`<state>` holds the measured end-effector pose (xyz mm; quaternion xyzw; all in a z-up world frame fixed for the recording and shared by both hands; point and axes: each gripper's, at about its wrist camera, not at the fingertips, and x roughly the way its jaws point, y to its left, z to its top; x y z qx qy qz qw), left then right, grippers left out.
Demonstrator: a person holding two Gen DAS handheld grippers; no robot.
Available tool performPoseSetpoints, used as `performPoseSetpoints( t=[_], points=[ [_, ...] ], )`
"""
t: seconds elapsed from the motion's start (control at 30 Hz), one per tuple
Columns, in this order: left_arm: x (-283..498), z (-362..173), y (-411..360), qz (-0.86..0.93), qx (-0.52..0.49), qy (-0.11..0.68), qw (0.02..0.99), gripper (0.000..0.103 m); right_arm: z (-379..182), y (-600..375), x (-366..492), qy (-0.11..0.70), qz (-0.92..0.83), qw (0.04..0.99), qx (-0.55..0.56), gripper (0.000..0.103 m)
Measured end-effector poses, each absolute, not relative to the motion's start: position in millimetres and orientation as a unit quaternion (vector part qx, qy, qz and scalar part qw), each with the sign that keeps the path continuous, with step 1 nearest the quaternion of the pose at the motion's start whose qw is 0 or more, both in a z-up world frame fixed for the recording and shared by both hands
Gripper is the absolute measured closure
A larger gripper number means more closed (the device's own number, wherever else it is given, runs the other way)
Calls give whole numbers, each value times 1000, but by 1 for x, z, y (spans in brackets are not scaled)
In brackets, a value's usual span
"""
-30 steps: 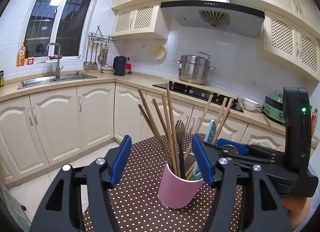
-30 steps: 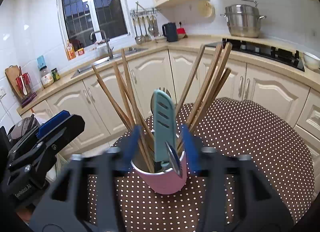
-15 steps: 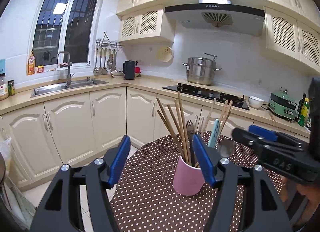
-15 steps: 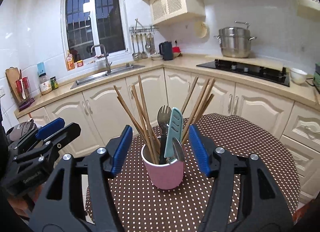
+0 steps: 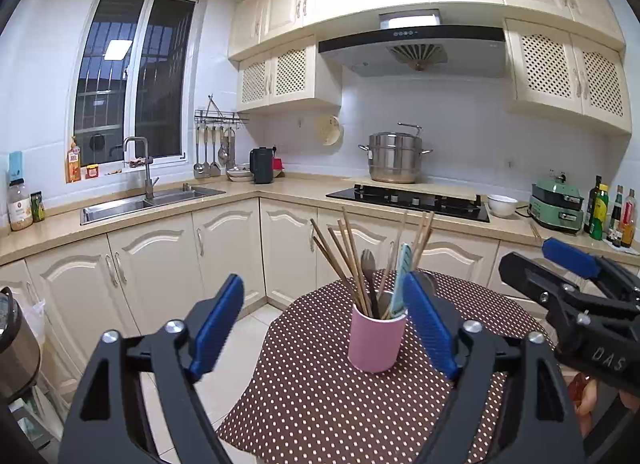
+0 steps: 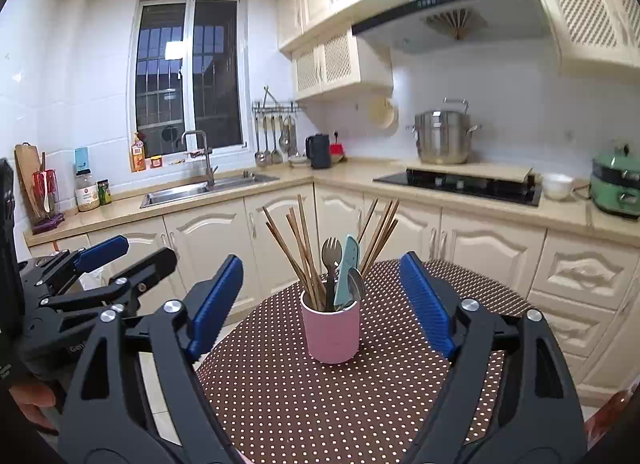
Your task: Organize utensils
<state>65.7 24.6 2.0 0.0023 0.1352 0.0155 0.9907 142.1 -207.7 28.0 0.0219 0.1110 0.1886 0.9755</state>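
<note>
A pink cup (image 5: 376, 338) (image 6: 331, 332) stands upright on the brown dotted tablecloth (image 5: 320, 404) (image 6: 300, 392). It holds several wooden chopsticks (image 5: 344, 260) (image 6: 298, 248), a dark fork (image 6: 331, 264), a teal utensil (image 6: 347, 268) and a metal spoon (image 6: 355, 284). My left gripper (image 5: 328, 324) is well back from the cup, its jaws opening with nothing between the blue pads. My right gripper (image 6: 322, 302) is likewise back from the cup, jaws opening and empty. Each gripper also shows at the side of the other's view, the right one (image 5: 568, 284) and the left one (image 6: 92, 268).
Cream cabinets (image 5: 160, 256) and a counter run behind the table, with a sink (image 5: 140, 200), a hob (image 5: 408, 196) bearing a steel pot (image 5: 394, 156), and a green appliance (image 5: 556, 204). A metal pot (image 5: 16, 344) sits at the left edge. Tiled floor lies left of the table.
Both grippers have pulled back and upward from the cup, which now looks smaller and farther. Both pairs of jaws have spread wider. The cup stays put on the table.
</note>
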Motion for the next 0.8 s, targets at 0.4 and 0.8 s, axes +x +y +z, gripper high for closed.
performPoseSetpoints(
  t=[0.4,0.8],
  points=[
    [20,18,7,20,18,95,995,20,39,-218,96,62,154,986,12,16],
    [2,26,3,33,26,70,997,16,43,-219,74,34,139,990,-7,13]
  ],
)
